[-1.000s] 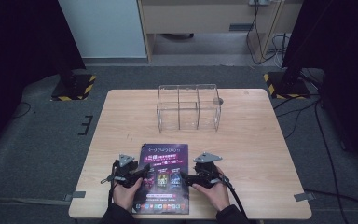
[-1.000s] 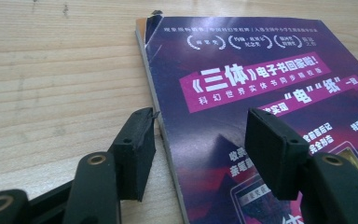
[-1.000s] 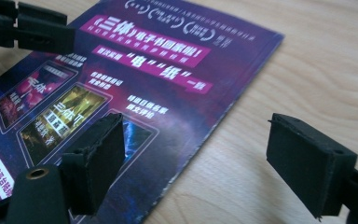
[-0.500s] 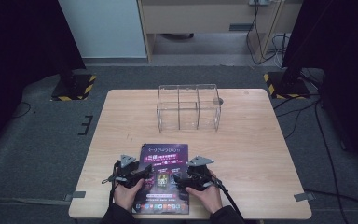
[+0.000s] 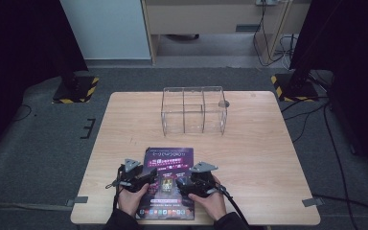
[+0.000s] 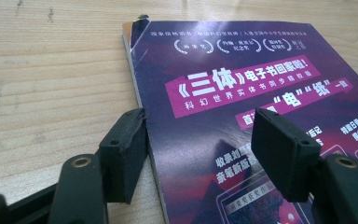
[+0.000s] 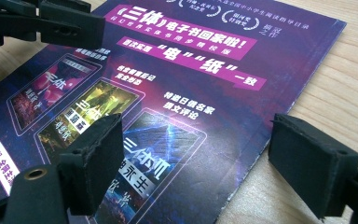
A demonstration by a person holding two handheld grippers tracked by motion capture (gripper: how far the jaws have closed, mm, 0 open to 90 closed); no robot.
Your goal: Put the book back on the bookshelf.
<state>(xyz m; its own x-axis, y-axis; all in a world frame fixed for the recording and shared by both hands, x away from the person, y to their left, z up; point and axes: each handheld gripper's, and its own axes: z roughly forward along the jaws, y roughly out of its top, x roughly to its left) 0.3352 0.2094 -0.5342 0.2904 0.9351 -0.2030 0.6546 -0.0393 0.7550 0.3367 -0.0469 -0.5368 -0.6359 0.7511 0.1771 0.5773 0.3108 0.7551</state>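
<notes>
High view: the left gripper (image 5: pixel 149 178), jaws wide, straddles the left edge of the purple magazine (image 5: pixel 168 165) lying flat at the tabletop's (image 5: pixel 268 158) near edge; the right gripper (image 5: pixel 181 183), jaws wide too, straddles its right edge.

A glossy purple magazine (image 5: pixel 168 182) with white Chinese lettering lies flat, closed, at the near edge of the wooden surface (image 5: pixel 258 158).
</notes>
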